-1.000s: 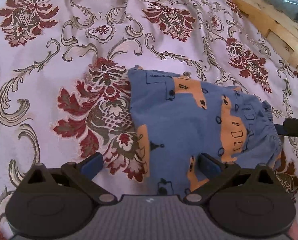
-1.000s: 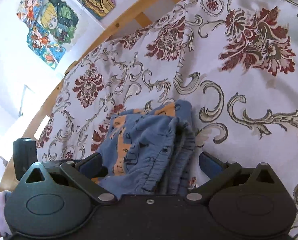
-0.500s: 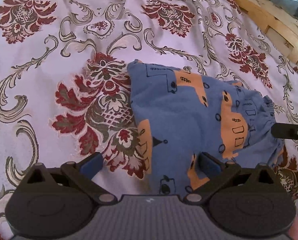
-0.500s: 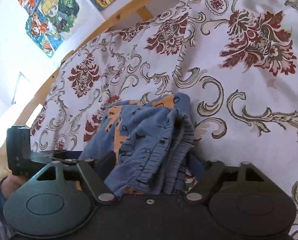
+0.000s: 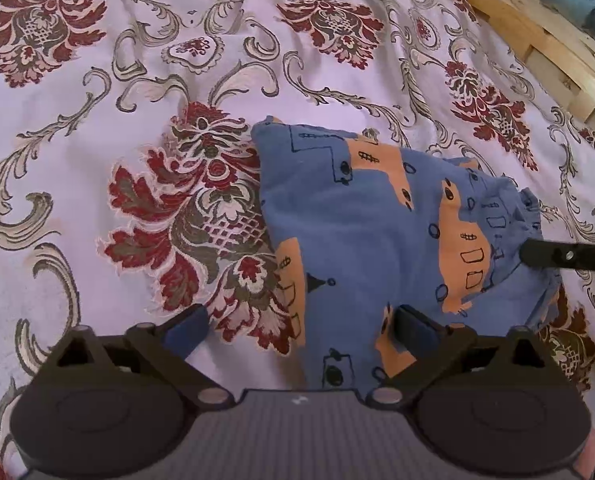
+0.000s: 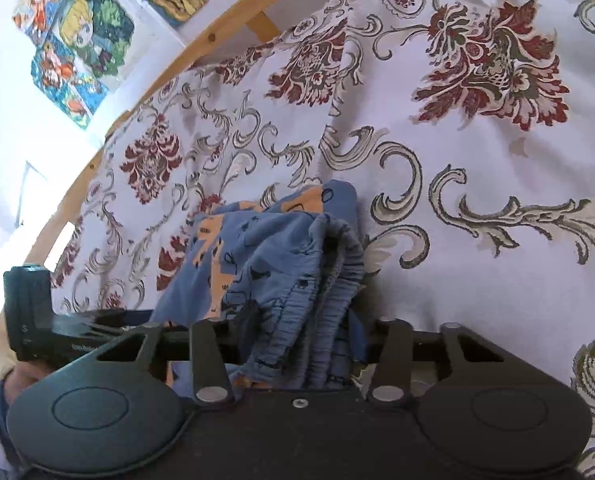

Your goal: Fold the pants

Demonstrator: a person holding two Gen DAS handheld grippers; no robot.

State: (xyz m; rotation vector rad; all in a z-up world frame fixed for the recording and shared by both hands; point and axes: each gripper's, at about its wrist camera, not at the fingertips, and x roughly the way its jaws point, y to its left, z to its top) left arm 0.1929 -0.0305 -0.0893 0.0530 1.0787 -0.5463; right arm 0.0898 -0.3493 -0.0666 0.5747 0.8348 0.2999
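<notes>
1 pair of blue cotton pants with orange patches, folded. 2 black two-finger grippers: 1 left gripper, 1 right gripper. 1 white bedspread with red floral print. 1 light wooden bed frame. 3 colourful cartoon posters on 1 white wall.

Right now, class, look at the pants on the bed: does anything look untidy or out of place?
Yes. The pants lie folded but not squarely: the waistband is bunched in loose, uneven layers where the right claw pinches it. The left claw is open over the near edge. Nothing looks torn or spilled.
</notes>
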